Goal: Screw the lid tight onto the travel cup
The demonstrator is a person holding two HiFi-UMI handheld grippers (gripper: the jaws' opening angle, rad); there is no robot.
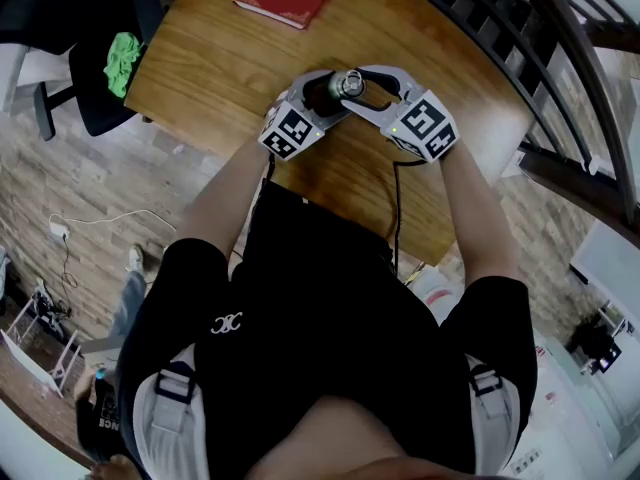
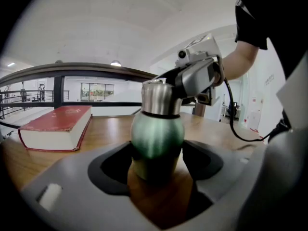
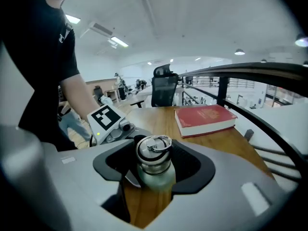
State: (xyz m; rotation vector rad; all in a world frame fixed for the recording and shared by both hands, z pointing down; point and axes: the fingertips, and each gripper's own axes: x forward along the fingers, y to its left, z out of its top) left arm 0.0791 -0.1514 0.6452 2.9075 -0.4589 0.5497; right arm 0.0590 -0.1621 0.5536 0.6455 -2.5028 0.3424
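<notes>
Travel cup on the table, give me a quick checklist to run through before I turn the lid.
1. Left gripper fingers clamped on travel cup body: ok.
2. Right gripper fingers closed on lid: ok.
3. Cup upright on table: ok.
4. Lid sitting level on the cup: ok.
5. Lid fully tight: cannot tell.
6. Red book clear of both grippers: ok.
</notes>
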